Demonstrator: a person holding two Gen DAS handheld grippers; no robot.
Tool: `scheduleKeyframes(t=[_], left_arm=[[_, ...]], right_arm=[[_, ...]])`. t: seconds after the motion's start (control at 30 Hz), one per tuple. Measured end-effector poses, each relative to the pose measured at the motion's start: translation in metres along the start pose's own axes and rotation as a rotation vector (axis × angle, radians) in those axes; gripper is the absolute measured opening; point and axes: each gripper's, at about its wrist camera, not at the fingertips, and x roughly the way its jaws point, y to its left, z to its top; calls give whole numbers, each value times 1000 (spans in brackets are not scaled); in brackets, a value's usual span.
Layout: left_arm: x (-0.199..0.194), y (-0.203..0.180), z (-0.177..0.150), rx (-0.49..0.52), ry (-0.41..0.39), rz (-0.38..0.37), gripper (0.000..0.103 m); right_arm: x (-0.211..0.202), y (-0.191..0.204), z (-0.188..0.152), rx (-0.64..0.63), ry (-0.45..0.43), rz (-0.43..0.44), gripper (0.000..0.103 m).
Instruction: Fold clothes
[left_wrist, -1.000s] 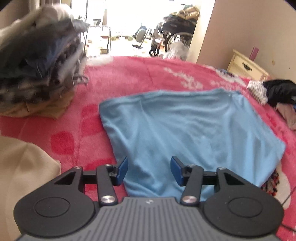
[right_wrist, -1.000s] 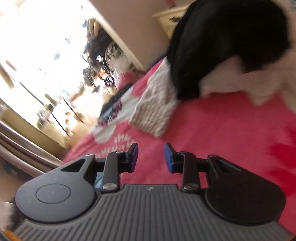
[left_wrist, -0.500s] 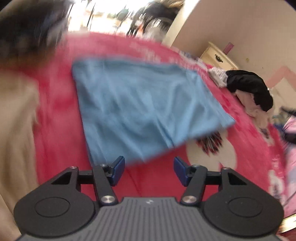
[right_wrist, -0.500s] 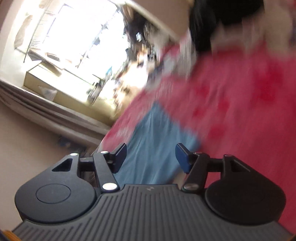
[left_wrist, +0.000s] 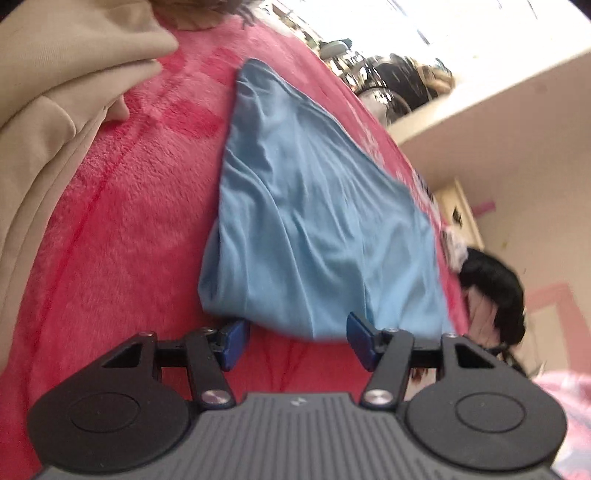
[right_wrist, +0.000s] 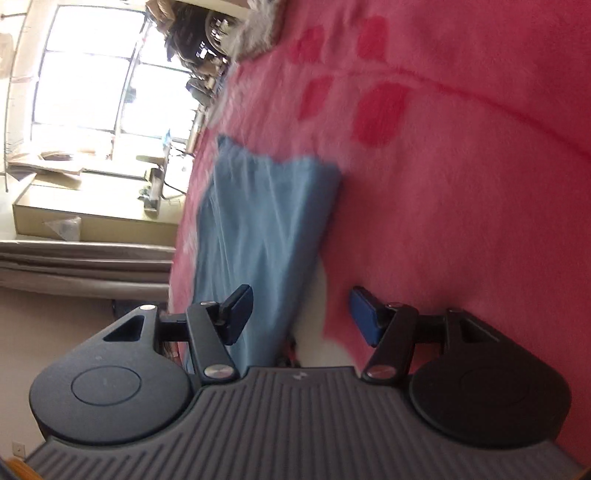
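A light blue garment (left_wrist: 314, 221) lies spread flat on the pink fleece blanket (left_wrist: 122, 240). In the left wrist view my left gripper (left_wrist: 295, 341) is open just short of the garment's near edge, one blue pad by its near corner, nothing between the fingers. The right wrist view is rolled sideways: the same blue garment (right_wrist: 258, 221) runs away from my right gripper (right_wrist: 301, 314), which is open over its near edge. The pads do not press on the cloth.
A beige garment (left_wrist: 55, 92) is bunched at the left of the bed. Black and pale clothes (left_wrist: 495, 291) are heaped at the far right, near a cream nightstand (left_wrist: 461, 210). A bright window (right_wrist: 92, 74) and clutter lie beyond the bed.
Both grippers came down toward the blue garment's near edge and rolled sideways. The right one swung away from the black clothes and its jaws widened.
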Motion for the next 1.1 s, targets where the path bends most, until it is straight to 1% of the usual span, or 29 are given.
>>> scheduleKeyframes(t=[0.07,0.17,0.23,0.27,0.33,0.37,0.4,0.43,0.47,0.5,0.6,0.67,0.8,0.9,1.03,1.1], left_arm=[[5,2,6,-26,-17,-14,59],[10,3,10,-47,-38,-8,49],[14,5,13,-64,-47,-2,37],[15,6,14,-72,-51,2,33],[18,11,16,-98,-55,12,15],[19,14,17,-110,-57,17,12],[20,16,18,-120,-57,18,9],[21,17,19,-129,-58,20,6],[20,15,19,-119,-69,28,6],[18,13,19,-108,-80,38,5],[11,4,20,-73,-114,58,4],[2,-3,22,-47,-137,63,4],[-21,-12,21,-11,-138,33,3],[-39,-19,14,33,-115,2,3],[-63,-25,-3,97,-18,-28,3],[-76,-25,-17,136,38,-23,3]], right_arm=[[8,2,9,1,-23,4,58],[23,4,23,22,-42,28,57],[34,8,32,20,-50,39,57],[39,8,35,25,-55,42,56],[50,12,42,17,-59,42,52],[54,13,44,7,-61,37,50],[57,14,44,-11,-63,24,42],[59,16,45,-29,-65,11,28],[61,16,45,-42,-67,-12,19],[58,15,44,-39,-86,-21,11],[48,12,39,-28,-148,-46,8],[37,14,34,-28,-201,-31,8],[9,16,23,-41,-245,-40,7],[-24,14,16,-42,-265,-50,7],[-90,2,3,-26,-282,-79,7],[-128,-13,-15,-19,-275,-108,7]])
